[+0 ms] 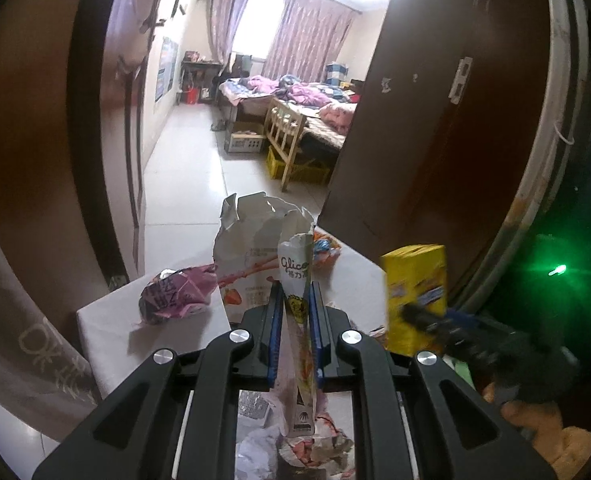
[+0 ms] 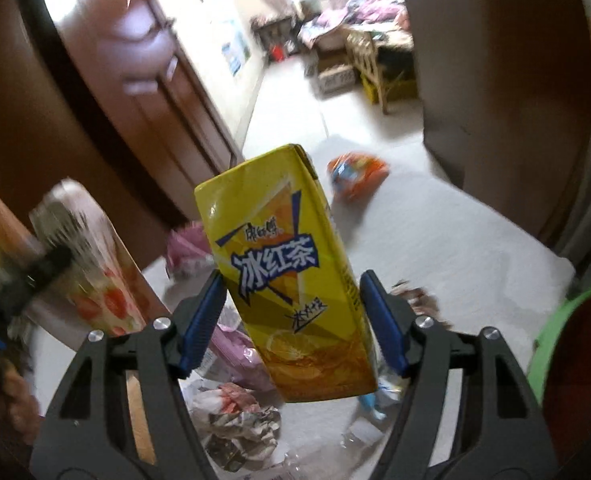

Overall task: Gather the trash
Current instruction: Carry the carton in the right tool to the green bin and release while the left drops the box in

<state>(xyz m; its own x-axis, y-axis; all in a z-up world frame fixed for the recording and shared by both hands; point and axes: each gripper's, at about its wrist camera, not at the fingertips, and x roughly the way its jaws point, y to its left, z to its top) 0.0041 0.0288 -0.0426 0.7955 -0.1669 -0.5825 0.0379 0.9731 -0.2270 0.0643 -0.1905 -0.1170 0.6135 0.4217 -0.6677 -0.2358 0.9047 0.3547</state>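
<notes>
Both tools are loaded and up off the surface (image 2: 455,240) now: the left tool (image 1: 296,308) is clamped narrow on a flattened white Glico snack box (image 1: 295,280), which stands tall between its blue pads, while the right tool (image 2: 293,312) has its jaws around a yellow iced tea carton (image 2: 279,264), tilted and sticking up ahead of it. Here is the worry on the right: the pads sit low on the carton, and whether the left pad truly presses its face I cannot tell, so it could pivot or slide out. On the left, the thin card could fold or slip through. More trash waits below and ahead of the tools: a crumpled purple wrapper (image 1: 175,294), an orange packet (image 2: 355,174), torn scraps (image 2: 239,412). A green-rimmed bin (image 2: 551,332) sits just right of the right tool; a swing could clip its rim
</notes>
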